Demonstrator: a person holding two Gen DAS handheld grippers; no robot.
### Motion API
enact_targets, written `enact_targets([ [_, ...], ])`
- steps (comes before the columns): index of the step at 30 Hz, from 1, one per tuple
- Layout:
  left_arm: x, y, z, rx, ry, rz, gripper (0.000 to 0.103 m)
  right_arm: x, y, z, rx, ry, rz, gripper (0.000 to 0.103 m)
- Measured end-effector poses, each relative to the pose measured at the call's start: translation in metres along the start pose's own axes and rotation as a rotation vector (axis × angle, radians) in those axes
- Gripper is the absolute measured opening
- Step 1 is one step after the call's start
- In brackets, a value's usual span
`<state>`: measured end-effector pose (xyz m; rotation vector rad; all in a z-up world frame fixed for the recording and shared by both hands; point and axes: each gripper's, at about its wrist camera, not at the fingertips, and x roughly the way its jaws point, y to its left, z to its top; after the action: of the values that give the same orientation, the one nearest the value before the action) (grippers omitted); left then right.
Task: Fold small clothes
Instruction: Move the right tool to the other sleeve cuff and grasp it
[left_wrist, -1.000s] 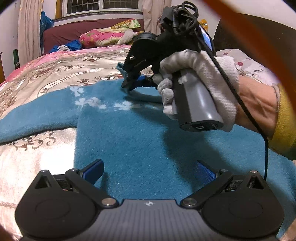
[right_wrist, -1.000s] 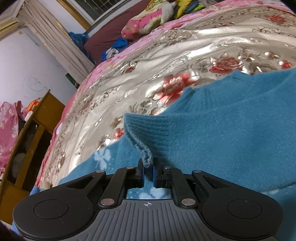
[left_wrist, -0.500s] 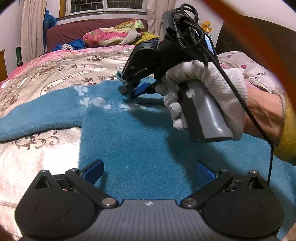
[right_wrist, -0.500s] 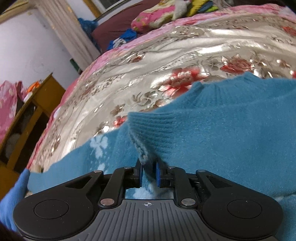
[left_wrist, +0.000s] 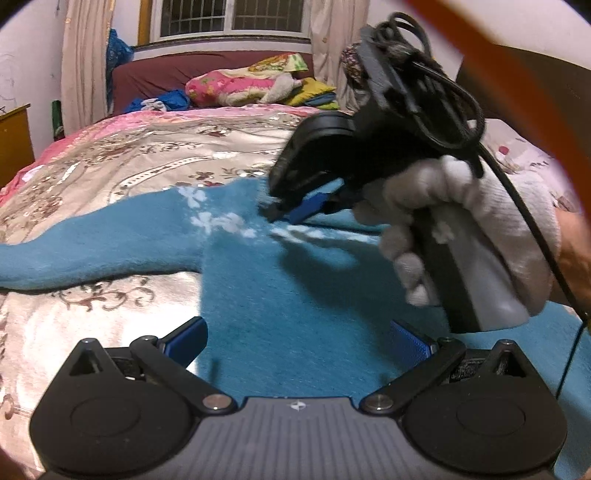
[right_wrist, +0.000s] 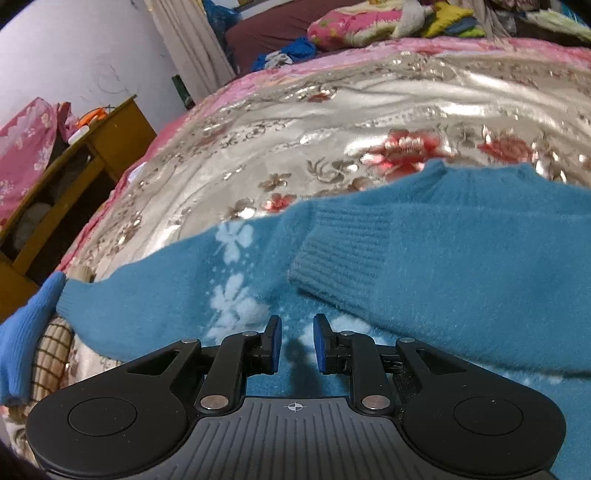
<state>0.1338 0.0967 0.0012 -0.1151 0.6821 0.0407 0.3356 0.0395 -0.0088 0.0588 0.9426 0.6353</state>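
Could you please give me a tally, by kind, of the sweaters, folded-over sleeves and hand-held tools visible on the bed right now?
Sweaters: 1, the blue sweater
Sleeves folded over the body: 1, the right sleeve
Sleeves lying outstretched: 1, the left sleeve
Tools: 2, the left tool and the right tool
Total: 5

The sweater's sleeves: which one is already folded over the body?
The sleeve with its ribbed cuff just beyond the right tool; the other sleeve lies stretched sideways.

Sweater (right_wrist: 461, 266) flat on bedspread (right_wrist: 332, 122), sleeve cuff (right_wrist: 343, 258) folded onto its body, pillows (left_wrist: 243, 83) behind
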Motion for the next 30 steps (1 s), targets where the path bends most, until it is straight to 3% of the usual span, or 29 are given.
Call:
enact_targets([
  [4, 0.005, 0.008, 0.000, -0.025, 0.011, 0.004, 0.103, 0.007, -0.010, -0.002, 0.031, 0.029, -0.049, 0.021],
  [11, 0.007, 0.012, 0.000, -0.032, 0.007, 0.024, 0.103, -0.002, -0.008, 0.002, 0.014, -0.005, -0.032, 0.021],
  [18, 0.006, 0.025, 0.004, -0.054, -0.002, 0.064, 0.103, 0.013, -0.003, -0.001, -0.006, 0.027, -0.065, 0.021],
  [25, -0.001, 0.075, 0.013, -0.195, -0.024, 0.147, 0.103, 0.003, 0.030, 0.007, -0.061, 0.017, 0.001, 0.021],
  [30, -0.016, 0.116, 0.017, -0.279, -0.073, 0.246, 0.103, 0.005, 0.081, 0.012, -0.173, 0.038, 0.084, 0.021],
])
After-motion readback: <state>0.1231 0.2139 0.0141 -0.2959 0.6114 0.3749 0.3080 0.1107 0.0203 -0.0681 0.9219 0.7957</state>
